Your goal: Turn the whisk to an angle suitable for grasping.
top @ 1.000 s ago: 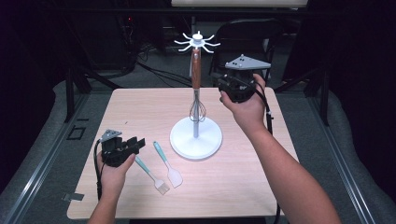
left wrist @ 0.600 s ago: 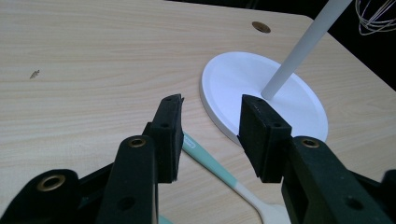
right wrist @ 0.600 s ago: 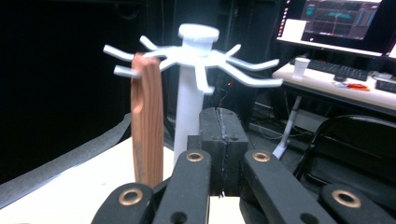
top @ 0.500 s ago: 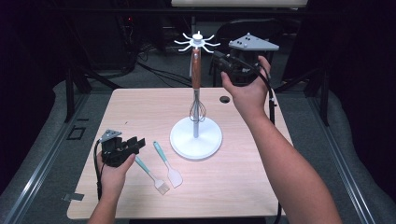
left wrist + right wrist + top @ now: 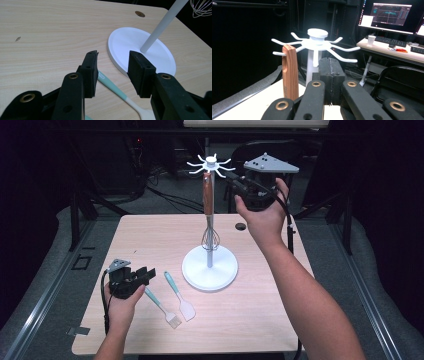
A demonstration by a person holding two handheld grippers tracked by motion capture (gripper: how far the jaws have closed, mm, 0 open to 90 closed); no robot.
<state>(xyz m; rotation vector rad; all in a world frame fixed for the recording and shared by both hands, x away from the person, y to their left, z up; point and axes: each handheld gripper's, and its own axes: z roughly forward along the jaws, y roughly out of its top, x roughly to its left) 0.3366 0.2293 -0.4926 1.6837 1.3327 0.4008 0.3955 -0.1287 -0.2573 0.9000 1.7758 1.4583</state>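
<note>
A white hook stand (image 5: 210, 267) rises from the middle of the table, and a whisk (image 5: 207, 195) with a wooden handle hangs from one of its top hooks (image 5: 210, 165). My right gripper (image 5: 233, 177) is held high just right of the hook crown, jaws shut with nothing between them. In the right gripper view the shut jaws (image 5: 329, 62) point at the hooks (image 5: 315, 43), with the wooden handle (image 5: 290, 72) to their left. My left gripper (image 5: 148, 274) rests open on the table at the left. Its jaws (image 5: 113, 56) stand over a teal-handled spatula (image 5: 112, 86).
Two teal-handled utensils (image 5: 161, 303) (image 5: 180, 295) lie side by side in front of the stand's base. A small round hole (image 5: 240, 226) sits in the tabletop behind the stand. Beyond the table are a chair (image 5: 397, 82) and a desk with monitors (image 5: 390, 15).
My right gripper has risen from beside the whisk's handle to the level of the hook crown, still shut. The left gripper has stayed where it was.
</note>
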